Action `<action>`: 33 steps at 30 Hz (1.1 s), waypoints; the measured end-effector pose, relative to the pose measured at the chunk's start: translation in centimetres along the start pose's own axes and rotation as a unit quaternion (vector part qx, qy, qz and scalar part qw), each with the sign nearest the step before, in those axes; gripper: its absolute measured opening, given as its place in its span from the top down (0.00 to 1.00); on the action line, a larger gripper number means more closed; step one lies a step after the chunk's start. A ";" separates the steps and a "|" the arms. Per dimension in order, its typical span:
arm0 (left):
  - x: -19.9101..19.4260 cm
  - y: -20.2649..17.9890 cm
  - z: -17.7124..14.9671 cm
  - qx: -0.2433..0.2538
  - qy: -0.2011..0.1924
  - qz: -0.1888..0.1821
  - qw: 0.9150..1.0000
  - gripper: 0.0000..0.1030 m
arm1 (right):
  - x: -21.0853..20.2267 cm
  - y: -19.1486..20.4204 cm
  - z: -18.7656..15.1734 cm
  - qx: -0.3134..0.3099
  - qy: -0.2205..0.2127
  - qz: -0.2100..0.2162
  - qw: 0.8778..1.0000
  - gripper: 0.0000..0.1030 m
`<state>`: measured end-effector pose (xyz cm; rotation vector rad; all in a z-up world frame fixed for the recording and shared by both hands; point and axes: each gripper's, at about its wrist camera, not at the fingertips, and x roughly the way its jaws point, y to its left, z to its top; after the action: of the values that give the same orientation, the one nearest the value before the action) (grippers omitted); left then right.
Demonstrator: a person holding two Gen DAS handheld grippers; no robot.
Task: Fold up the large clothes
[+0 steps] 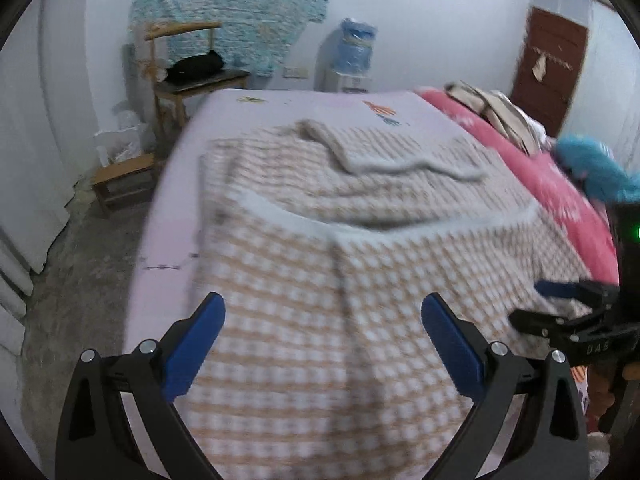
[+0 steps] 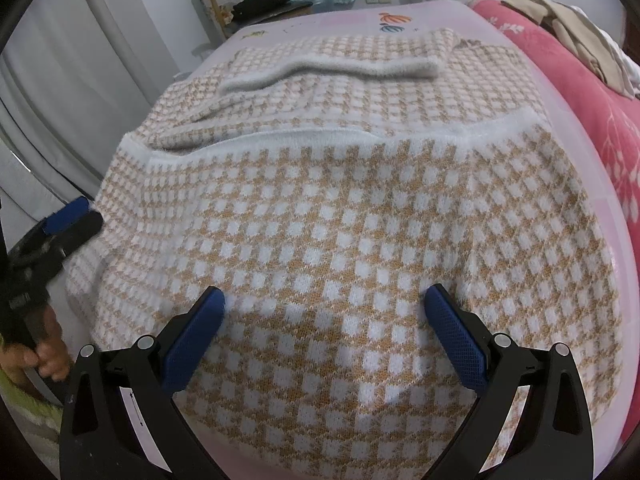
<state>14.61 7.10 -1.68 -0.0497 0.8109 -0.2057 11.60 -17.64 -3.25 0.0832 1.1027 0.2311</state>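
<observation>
A large knitted sweater (image 1: 320,280) (image 2: 340,220) in an orange-and-white check lies spread on the pale lilac bed (image 1: 320,104) (image 2: 344,16). Its lower part is folded up over the body, with a white ribbed hem (image 2: 320,136) running across. A sleeve (image 2: 328,68) lies folded across the far part. My left gripper (image 1: 323,312) hovers open above the near left of the sweater, nothing between its fingers. My right gripper (image 2: 325,304) is open just above the near middle of the sweater. Each gripper also shows at the edge of the other's view.
A pink patterned blanket (image 1: 552,184) (image 2: 600,92) with a pile of beige clothes (image 1: 496,112) (image 2: 572,20) lies along the bed's right side. A wooden chair (image 1: 188,76) with a black bag, a low stool (image 1: 124,176) and a water dispenser (image 1: 352,60) stand beyond the bed.
</observation>
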 end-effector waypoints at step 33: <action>4.9 4.9 3.8 -0.026 0.073 -0.033 0.996 0.70 | -0.3 -0.6 -0.7 -0.006 0.005 -0.003 1.000 0.08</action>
<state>21.41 10.76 -3.17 -0.1108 0.9619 -0.2530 10.88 -18.37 -3.40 0.0678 1.1103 0.2329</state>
